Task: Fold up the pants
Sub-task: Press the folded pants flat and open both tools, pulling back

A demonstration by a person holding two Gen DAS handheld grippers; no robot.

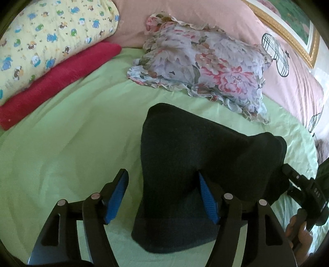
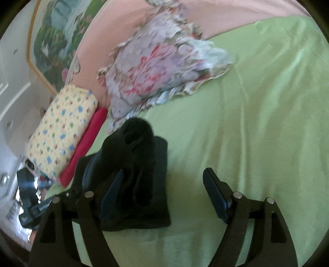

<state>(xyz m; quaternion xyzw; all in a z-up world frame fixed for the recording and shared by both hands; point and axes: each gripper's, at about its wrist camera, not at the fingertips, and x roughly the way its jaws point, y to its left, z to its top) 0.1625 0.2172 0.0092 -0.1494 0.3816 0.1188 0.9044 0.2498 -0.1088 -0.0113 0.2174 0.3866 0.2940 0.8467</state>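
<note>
The dark pants [image 1: 195,147] lie as a folded, lumpy bundle on the green bed sheet [image 1: 72,143]. My left gripper [image 1: 162,173] is open around the bundle's near end. The cloth rests against its right blue pad [image 1: 207,199], while the left pad [image 1: 117,197] stands apart from it. In the right wrist view the pants [image 2: 139,154] sit by the left finger [image 2: 113,191] of my right gripper [image 2: 164,171], which is open with bare sheet [image 2: 236,133] across most of its gap. A hand [image 1: 298,230] holds the right gripper's body [image 1: 304,191] at the bundle's right end.
A floral ruffled pillow [image 1: 203,63] lies just beyond the pants. A yellow printed quilt roll [image 1: 47,37] and a red rolled towel [image 1: 57,82] sit at the back left. Pink bedding [image 1: 226,18] and a gold-framed picture [image 1: 294,26] stand behind.
</note>
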